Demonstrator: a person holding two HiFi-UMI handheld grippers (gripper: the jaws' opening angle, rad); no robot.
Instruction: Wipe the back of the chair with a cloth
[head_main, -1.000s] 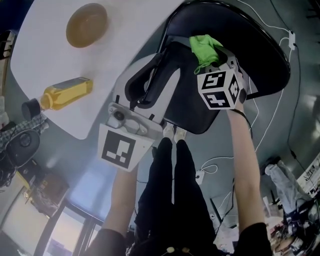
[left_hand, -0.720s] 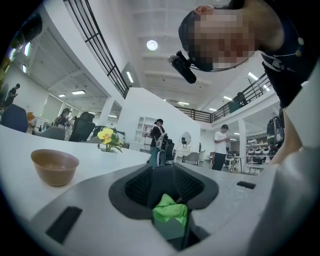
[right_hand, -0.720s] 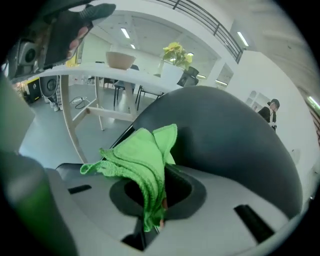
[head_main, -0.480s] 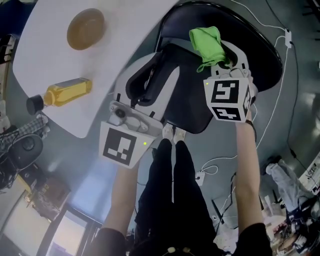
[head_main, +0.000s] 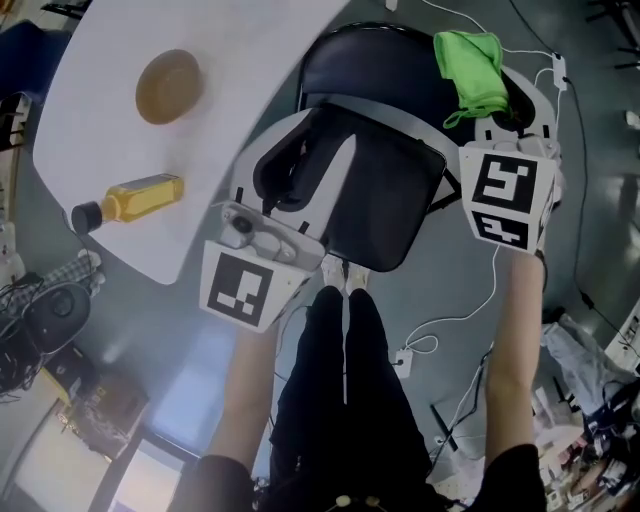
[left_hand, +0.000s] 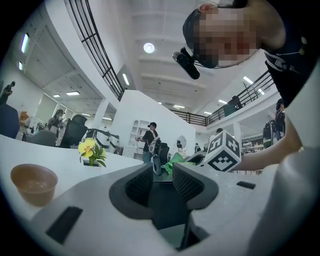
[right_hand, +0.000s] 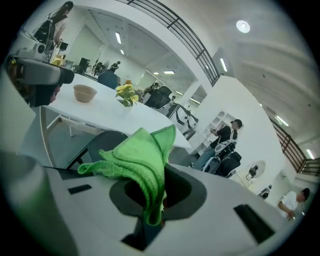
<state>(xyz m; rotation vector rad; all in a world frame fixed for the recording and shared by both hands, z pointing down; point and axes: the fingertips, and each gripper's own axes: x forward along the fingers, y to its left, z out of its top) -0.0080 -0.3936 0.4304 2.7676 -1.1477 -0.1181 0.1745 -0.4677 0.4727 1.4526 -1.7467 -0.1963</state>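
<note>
Between the right gripper (right_hand: 156, 192) jaws: a green cloth (right_hand: 137, 157), pinched shut on one fold, with the rest flopping up and over the jaw.

Between the left gripper (left_hand: 162, 182) jaws: the dark edge of the chair back (head_main: 385, 200). The gap is narrow and it looks clamped on, probably to brace the chair.

Outward, head view:
- The left gripper sits at the back's left edge.
- The right gripper is off to the right of the back.
- The cloth hangs near the right rim of the seat (head_main: 360, 55), apart from the back panel.
- Past the chair is a white table (head_main: 100, 140) with a bowl (head_main: 170, 85) and a yellow bottle (head_main: 140, 197) lying on its side. Neither is involved.

Progress, my read:
- Done: cloth is in hand and the chair is braced.
- Unknown: the panel shows no streaks or dirt, so I can't tell wiped from unwiped.
- Cloth is off the back right now, so I'd treat the wipe as open.
- Left to do: bring the cloth onto the panel and run passes across it, keeping the left clamp on.
</note>
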